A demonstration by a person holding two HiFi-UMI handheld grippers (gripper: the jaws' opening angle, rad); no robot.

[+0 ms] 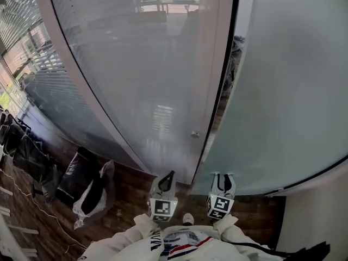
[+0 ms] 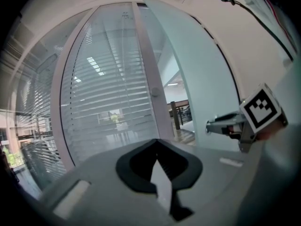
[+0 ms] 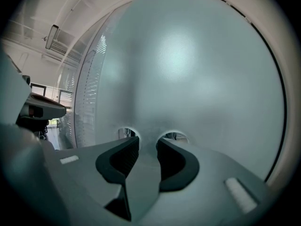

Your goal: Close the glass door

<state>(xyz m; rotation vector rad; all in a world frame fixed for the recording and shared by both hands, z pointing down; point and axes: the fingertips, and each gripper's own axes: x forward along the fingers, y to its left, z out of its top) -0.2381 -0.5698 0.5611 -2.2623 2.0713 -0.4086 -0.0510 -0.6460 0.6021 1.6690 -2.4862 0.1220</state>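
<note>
In the head view the glass door (image 1: 163, 91) has a pale frame and a small round knob (image 1: 194, 134) on its edge. A dark gap (image 1: 225, 91) separates that edge from a frosted glass pane (image 1: 288, 91) on the right. My left gripper (image 1: 169, 174) points at the foot of the door's edge with its tips together and nothing between them. My right gripper (image 1: 223, 176) is open and faces the frosted pane. The left gripper view shows the left gripper (image 2: 156, 141) before the gap (image 2: 181, 112). The right gripper view shows the right gripper (image 3: 147, 140) empty, close to the frosted pane (image 3: 188, 69).
Black and white bags (image 1: 87, 186) lie on the wooden floor to the left, with more dark bags (image 1: 27, 151) along the glass wall. A white wall (image 1: 318, 216) stands at the lower right. Beyond the gap I see a floor and a railing (image 2: 181, 114).
</note>
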